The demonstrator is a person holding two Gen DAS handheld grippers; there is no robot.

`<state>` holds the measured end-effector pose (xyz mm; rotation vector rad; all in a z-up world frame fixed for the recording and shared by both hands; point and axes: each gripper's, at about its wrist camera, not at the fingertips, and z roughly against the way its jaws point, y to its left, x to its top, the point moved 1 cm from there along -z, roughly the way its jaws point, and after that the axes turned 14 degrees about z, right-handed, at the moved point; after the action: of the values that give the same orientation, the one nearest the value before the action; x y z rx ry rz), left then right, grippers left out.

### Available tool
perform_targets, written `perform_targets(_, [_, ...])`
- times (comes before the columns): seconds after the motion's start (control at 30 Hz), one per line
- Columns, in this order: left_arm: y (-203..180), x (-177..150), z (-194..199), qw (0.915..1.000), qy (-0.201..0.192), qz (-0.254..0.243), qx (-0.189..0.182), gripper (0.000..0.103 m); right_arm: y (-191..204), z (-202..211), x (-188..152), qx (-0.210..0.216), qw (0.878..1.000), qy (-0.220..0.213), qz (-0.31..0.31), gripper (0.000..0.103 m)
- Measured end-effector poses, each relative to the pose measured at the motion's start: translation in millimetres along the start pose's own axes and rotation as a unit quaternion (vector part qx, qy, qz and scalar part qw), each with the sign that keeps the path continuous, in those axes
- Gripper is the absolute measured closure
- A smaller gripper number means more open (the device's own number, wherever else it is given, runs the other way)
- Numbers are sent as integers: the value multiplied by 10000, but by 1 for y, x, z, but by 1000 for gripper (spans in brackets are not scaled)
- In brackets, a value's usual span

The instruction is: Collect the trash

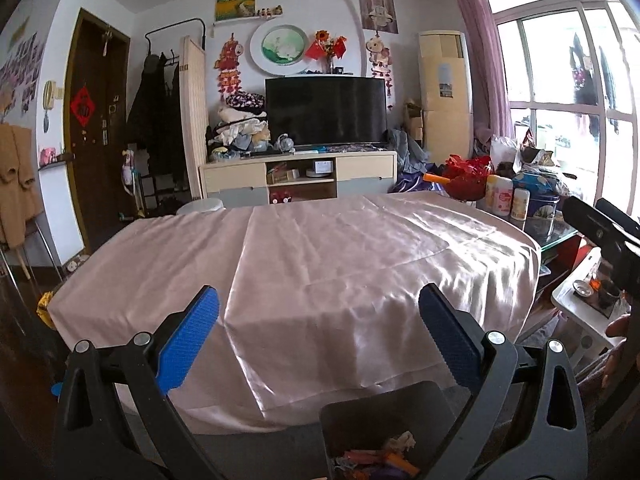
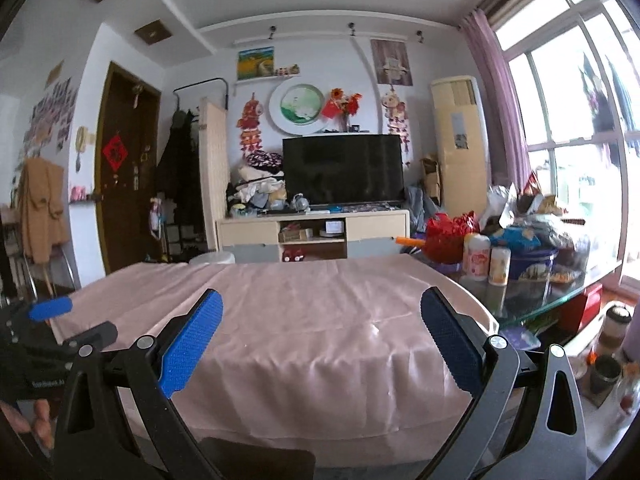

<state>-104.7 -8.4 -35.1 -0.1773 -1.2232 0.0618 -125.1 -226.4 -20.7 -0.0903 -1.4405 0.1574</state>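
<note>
Pink satin cloth (image 1: 320, 264) covers the worktop, and no trash is visible anywhere on it in either view. Trash sits in the dark grey bin (image 1: 384, 412) just in front of the worktop's near edge, below and between the left claw's fingers: crumpled paper (image 1: 400, 440) plus orange and purple wrappers (image 1: 376, 460), loosely piled, bin well short of full. Left claw (image 1: 320, 340) is spread wide with nothing between the blue pads; right claw (image 2: 322, 340) likewise wide and empty, hovering over the worktop's near edge, with the bin's rim showing dark at the bottom of its view. My read: collection off the cloth is done or nearly so. For this step, sweep both cameras along the worktop's edges and past its right end, where a glass table (image 1: 556, 236) carries bottles, a tin and bags; those look like household goods, not trash, so leave them. Keep claws clear of the cloth: satin looks slippery, and a snagged pad could drag it off the worktop. If anything small turns up, pinch low and flat, then release directly above the bin.
</note>
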Motion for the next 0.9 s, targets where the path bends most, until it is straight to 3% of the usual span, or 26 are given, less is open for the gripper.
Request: perform_targets(0.9, [9,5,-1,9995,30,294,-86,8,-2,1,-2,15,10000,55,-60,3])
